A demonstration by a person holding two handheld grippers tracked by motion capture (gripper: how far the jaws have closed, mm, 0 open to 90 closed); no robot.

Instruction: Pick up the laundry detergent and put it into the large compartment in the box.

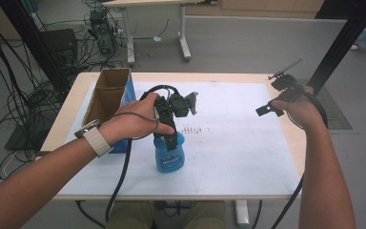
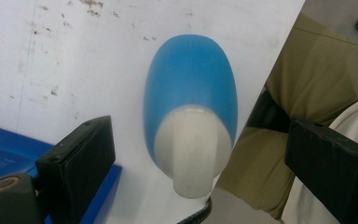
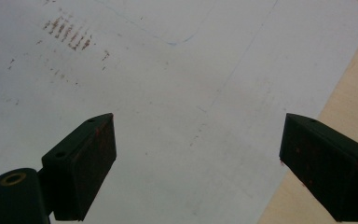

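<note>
High view gives me the whole counter (image 1: 267, 186): a pale wooden top with a white sheet (image 1: 238, 143) laid over most of it, marked with small brown smudges near the middle. On that sheet, toward the near edge and left of centre, stands a blue bottle (image 1: 169, 157) with a label on its front, upright. My left claw (image 1: 171, 136) hangs directly over it, pointing down, with the left hand (image 1: 133, 119) wrapped around its body and a watch with a pale strap on the wrist. From the left gripper view I look straight down on the bottle's (image 2: 191, 88) rounded blue shoulder and its whitish cap (image 2: 191, 154); the two black jaws stand wide apart on either side of it, released and touching nothing. Just left of the bottle, a cardboard box (image 1: 107, 93) with blue sides sits open at the top, and a blue edge of it (image 2: 9, 154) appears behind the left jaw. My right claw (image 1: 276, 95) is held up over the far right corner of the counter, well apart from the bottle, in the right hand (image 1: 300, 109). The right gripper view shows its jaws spread wide over bare white sheet (image 3: 182, 93), gripping nothing, with the wooden edge (image 3: 349, 102) at the right.
</note>
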